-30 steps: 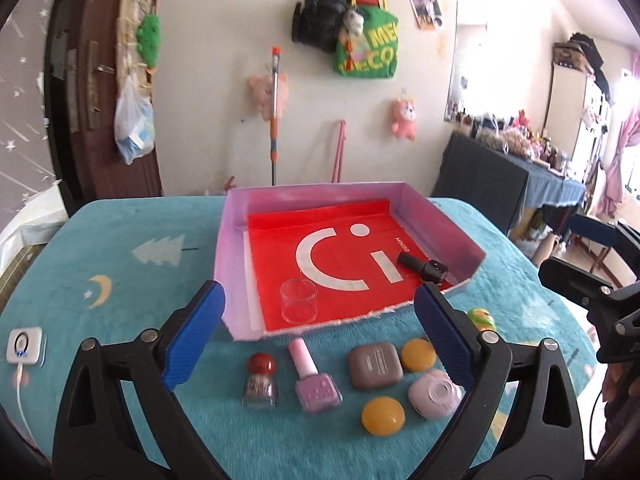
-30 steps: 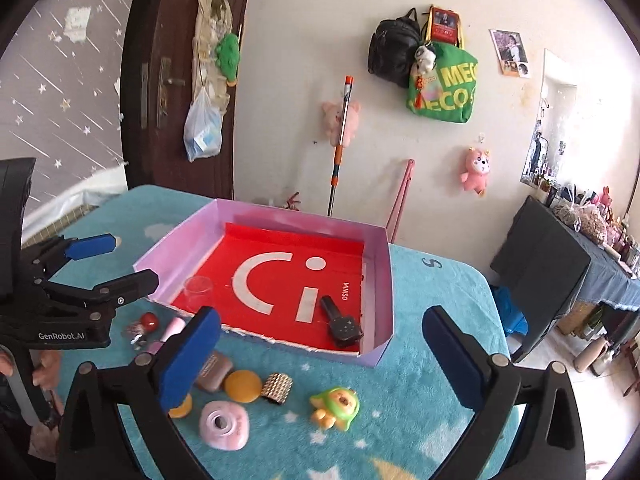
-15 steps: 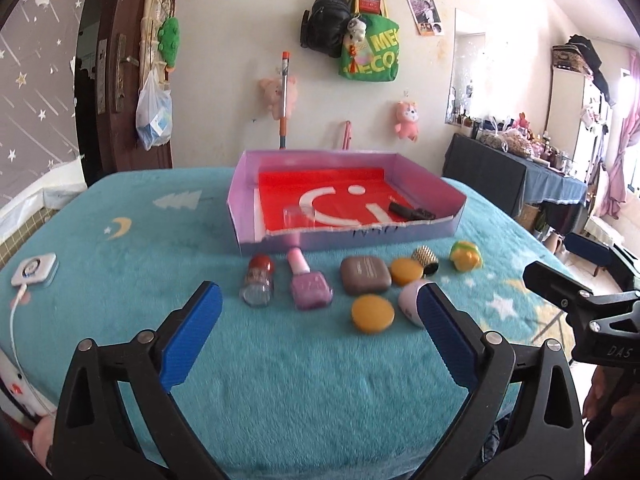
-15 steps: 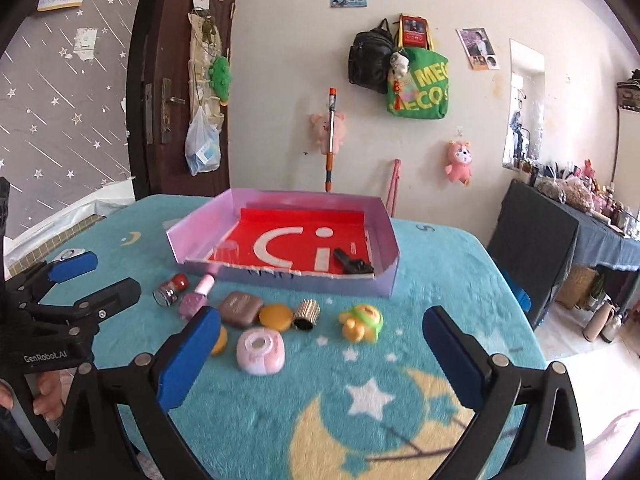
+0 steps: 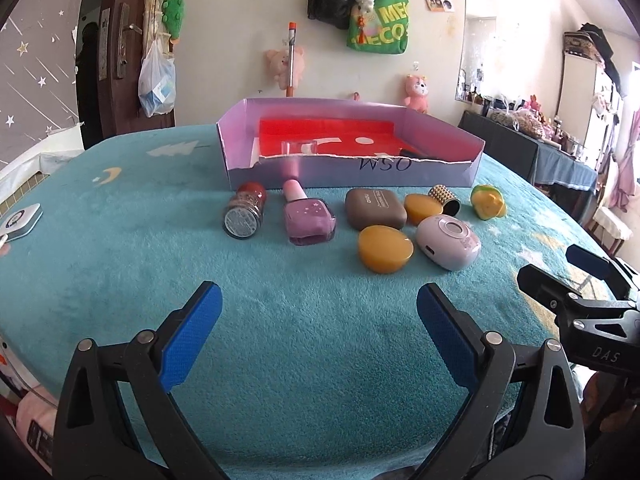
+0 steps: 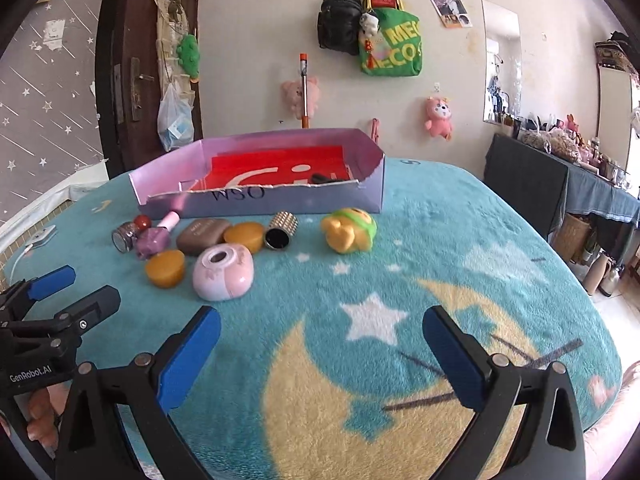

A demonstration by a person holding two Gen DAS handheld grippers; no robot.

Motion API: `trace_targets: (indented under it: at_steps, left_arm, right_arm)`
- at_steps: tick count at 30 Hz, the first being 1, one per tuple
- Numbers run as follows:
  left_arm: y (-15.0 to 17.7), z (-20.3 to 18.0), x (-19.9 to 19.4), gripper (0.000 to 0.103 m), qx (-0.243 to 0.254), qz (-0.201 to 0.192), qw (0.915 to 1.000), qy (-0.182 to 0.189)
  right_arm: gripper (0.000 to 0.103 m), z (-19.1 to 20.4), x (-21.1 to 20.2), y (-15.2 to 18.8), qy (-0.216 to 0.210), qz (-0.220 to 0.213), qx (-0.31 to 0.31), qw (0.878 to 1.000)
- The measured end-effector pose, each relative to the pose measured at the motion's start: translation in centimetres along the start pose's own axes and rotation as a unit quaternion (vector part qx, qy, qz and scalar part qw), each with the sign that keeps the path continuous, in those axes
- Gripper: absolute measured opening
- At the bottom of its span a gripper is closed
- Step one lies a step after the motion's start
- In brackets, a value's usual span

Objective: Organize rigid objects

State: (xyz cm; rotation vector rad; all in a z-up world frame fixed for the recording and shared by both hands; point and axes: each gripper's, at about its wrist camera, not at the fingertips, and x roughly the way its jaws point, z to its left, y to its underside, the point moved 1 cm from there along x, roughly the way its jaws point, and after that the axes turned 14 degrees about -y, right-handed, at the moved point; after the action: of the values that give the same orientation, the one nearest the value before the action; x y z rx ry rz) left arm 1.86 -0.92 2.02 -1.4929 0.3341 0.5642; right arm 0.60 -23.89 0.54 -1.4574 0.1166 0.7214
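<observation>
A purple cardboard tray [image 5: 352, 176] [image 6: 280, 200] with a red liner holds a clear cup [image 5: 298, 147] and a black tube [image 6: 325, 178]. In front of it lie a red-capped glitter bottle [image 5: 245, 211], a pink nail polish bottle [image 5: 306, 216], a brown case [image 5: 374, 208], two amber discs [image 5: 385, 249] [image 6: 245, 235], a pink round device [image 5: 448, 242] [image 6: 222, 272], a studded cylinder [image 6: 282, 230] and a yellow-green toy [image 6: 350, 230]. My left gripper [image 5: 318, 332] hangs open and empty near the table's front. My right gripper [image 6: 320, 350] is open and empty too.
A teal blanket [image 6: 420, 280] with moon and star prints covers the table. A small white device [image 5: 20, 220] with a cable lies at the left edge. Bags [image 6: 384, 36] hang on the back wall, beside a dark door [image 6: 128, 80].
Both grippers have pulled back from above the tray and dropped lower toward the table's near edge. They stay open. The objects have not moved.
</observation>
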Motion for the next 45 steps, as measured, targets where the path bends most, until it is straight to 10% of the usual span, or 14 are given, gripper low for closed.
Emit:
trace_targets:
  at_steps: [45]
  left_arm:
    - [-0.9, 1.9, 1.0, 0.099, -0.025, 0.009, 0.9996, 0.001]
  right_arm:
    - [0.103, 1.4, 2.0, -0.1, -0.012, 0.009, -0.011, 1.0]
